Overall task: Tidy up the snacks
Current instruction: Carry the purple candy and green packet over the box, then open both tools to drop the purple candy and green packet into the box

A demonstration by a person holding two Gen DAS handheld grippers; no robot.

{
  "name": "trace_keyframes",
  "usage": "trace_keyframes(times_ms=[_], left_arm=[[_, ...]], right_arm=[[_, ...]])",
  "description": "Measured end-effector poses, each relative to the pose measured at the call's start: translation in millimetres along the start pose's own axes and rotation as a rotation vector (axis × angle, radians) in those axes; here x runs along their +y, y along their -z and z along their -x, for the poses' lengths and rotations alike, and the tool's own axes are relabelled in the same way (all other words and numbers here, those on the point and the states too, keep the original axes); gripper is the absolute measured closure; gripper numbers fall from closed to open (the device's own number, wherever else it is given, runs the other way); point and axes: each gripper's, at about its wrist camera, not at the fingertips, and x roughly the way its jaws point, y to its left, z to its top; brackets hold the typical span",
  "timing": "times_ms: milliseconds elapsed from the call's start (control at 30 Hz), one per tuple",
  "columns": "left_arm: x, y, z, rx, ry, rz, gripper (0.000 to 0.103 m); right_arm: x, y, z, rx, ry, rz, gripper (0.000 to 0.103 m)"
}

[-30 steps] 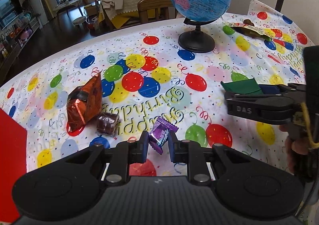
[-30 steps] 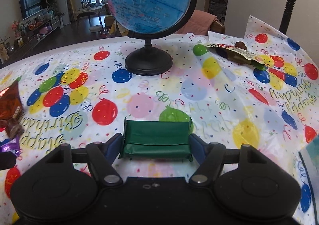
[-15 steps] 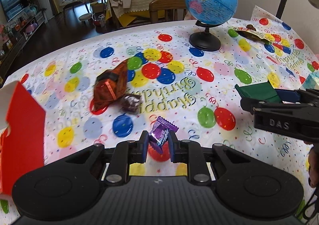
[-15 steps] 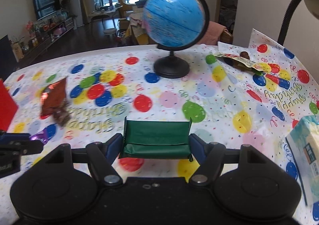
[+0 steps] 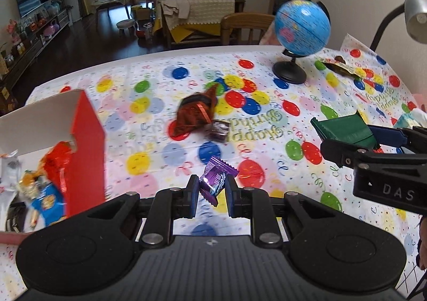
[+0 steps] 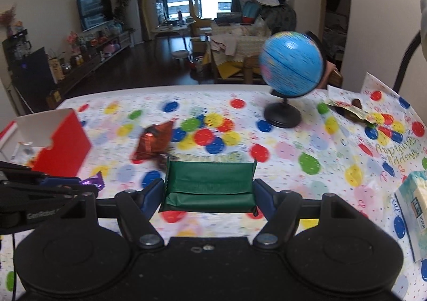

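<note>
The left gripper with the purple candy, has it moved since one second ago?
Yes. The left gripper, shut on the purple candy, has drawn back from the globe and toward the red box.

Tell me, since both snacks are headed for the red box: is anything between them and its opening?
Nothing visible. The purple candy in the left gripper and green packet in the right gripper face bare tablecloth toward the open-topped red box.
</note>
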Motion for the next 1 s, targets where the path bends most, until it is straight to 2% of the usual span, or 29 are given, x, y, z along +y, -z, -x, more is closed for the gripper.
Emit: trace_keyframes(times_ms=[300, 567, 1000], left_arm=[[64, 7, 37, -0.033, -0.014, 0.052, 0.083], [133, 12, 65, -0.068, -0.058, 0.101, 0.083], [236, 19, 79, -0.077, -0.133, 0.143, 0.083]], right_arm=[[66, -13, 17, -0.025, -0.057, 0.036, 0.032], [137, -25, 15, -0.043, -0.108, 0.09, 0.032], [234, -34, -6, -0.035, -0.162, 0.152, 0.032]])
